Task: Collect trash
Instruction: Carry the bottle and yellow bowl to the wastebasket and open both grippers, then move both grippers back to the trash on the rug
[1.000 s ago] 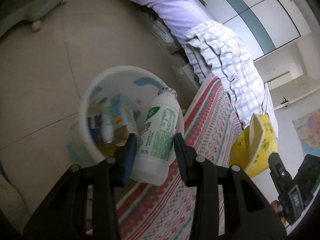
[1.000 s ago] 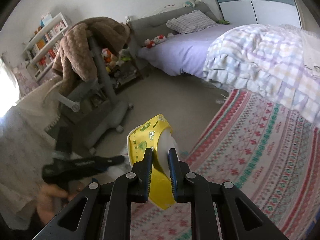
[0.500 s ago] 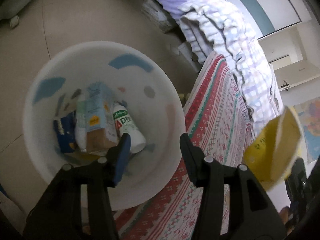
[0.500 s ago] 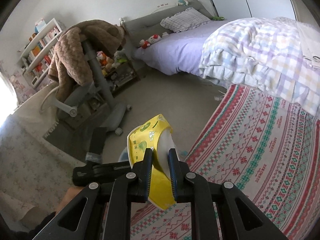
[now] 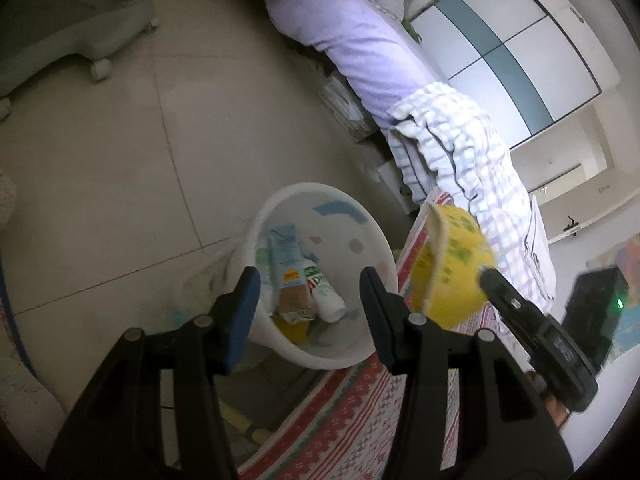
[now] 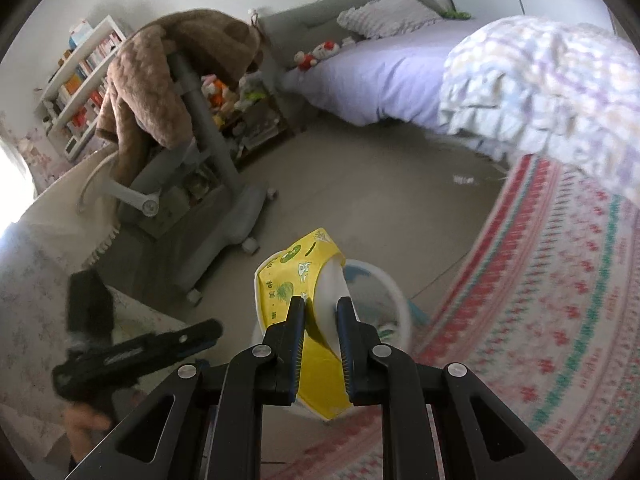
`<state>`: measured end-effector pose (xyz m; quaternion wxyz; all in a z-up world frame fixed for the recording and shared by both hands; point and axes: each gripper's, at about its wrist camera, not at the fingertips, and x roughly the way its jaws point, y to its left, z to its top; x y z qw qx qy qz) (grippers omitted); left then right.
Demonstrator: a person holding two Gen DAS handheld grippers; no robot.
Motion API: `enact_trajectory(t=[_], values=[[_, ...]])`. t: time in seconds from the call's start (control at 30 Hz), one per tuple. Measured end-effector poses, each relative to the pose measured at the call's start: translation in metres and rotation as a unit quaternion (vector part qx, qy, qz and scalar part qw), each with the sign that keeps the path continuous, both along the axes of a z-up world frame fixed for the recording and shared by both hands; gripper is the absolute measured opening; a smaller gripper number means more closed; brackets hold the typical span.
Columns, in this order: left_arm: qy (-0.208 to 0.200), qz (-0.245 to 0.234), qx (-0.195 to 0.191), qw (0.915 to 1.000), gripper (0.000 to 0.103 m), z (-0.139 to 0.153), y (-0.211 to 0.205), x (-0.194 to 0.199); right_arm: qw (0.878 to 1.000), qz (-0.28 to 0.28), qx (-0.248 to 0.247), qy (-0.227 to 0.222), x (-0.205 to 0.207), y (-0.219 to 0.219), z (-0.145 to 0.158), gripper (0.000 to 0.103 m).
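Observation:
A white bin (image 5: 260,216) stands on the tiled floor at the rug's edge. It holds a white bottle with green print (image 5: 324,296), a blue carton (image 5: 286,264) and other scraps. My left gripper (image 5: 308,280) hangs above the bin's near rim, open with nothing between its fingers. My right gripper (image 6: 320,308) is shut on the wall of a yellow paper bowl (image 6: 296,276), one finger inside and one outside. The bowl (image 5: 452,272) hangs tilted just right of the bin's rim (image 6: 394,292) in the left wrist view.
A grey wheeled chair (image 6: 208,184) draped with a brown blanket (image 6: 180,60) stands beyond the bin. A bed (image 6: 380,68) with a checked quilt (image 5: 460,140) runs along the far right. A red patterned rug (image 6: 540,280) covers the floor on the right. A bookshelf (image 6: 80,72) lines the left wall.
The bottle left my left gripper and now lies in the bin. The left jaws widened and that gripper pulled back. The right gripper carried the yellow bowl to the bin.

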<state>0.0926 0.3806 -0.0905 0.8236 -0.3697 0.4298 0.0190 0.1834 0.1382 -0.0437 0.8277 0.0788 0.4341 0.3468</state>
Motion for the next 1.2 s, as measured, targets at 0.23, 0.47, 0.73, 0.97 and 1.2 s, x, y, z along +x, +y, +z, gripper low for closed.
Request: enact_trajectory(t=[0.23,0.47,0.73,0.97,1.2], values=[[0.003,0.016,0.002,0.9999,0.052,-0.004,0.01,-0.003,0.998,-0.007,-0.051,0.035,0.014,0.054,-0.024,0.017],[0.008,0.019,-0.003,0.9998,0.052,-0.009,0.015,-0.005,0.991,-0.01,-0.116,0.065,0.022,0.099,-0.054,0.02],[0.012,0.018,-0.002,0.9998,0.052,-0.011,0.019,-0.008,0.99,0.004,-0.105,0.098,0.016,0.11,-0.064,0.028],[0.004,0.007,-0.006,0.9999,0.052,-0.004,0.008,-0.008,0.992,-0.005,-0.077,0.098,0.013,0.073,-0.054,0.028],[-0.01,-0.009,0.009,0.9999,0.052,0.017,-0.018,-0.01,0.994,-0.02,-0.057,0.094,0.0,0.009,-0.037,0.031]])
